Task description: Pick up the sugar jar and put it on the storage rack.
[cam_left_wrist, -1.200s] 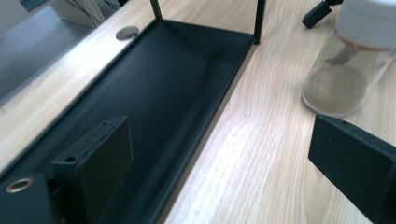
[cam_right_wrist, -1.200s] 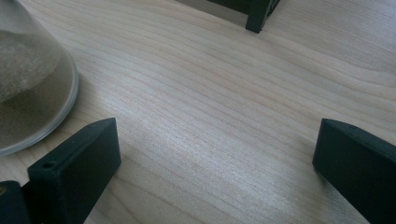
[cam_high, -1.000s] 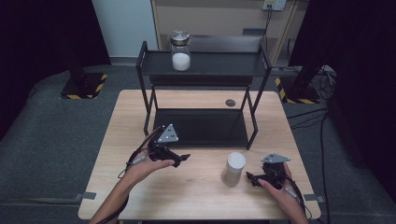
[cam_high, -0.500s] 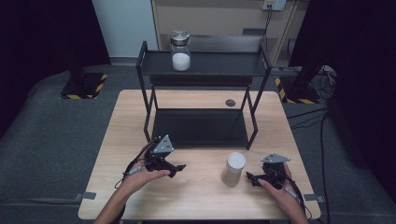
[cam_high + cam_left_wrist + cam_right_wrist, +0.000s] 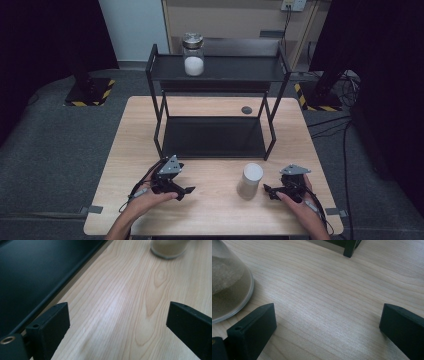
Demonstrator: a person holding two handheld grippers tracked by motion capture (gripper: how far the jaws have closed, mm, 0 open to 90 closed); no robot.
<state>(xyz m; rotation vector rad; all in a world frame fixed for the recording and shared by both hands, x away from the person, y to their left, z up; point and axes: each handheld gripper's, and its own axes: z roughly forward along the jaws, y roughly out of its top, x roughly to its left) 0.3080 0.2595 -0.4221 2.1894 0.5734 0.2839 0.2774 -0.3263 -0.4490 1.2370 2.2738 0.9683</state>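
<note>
Both tongs rest low on the wooden table (image 5: pixel 215 210) with their jaws spread wide and nothing between them. The left tongs (image 5: pixel 186 191) sit at lower left of the high view; the right tongs (image 5: pixel 268 190) sit at lower right, just beside the white-lidded jar (image 5: pixel 249 180) at lower centre, which stands upright on the table in front of the black two-tier rack (image 5: pixel 215 75). In the right gripper view the jar's glass base (image 5: pixel 229 290) (holding a sandy, pale filling) shows at the left edge, just outside the left jaw, not inside the gap. A second jar (image 5: pixel 193 54) stands on the rack's top shelf.

The step in hand looks like taking up the near jar. To do it well, swing the right tongs so that the jar sits centred between the jaws, keep them level, and close on the body below the lid before lifting straight up.
</note>
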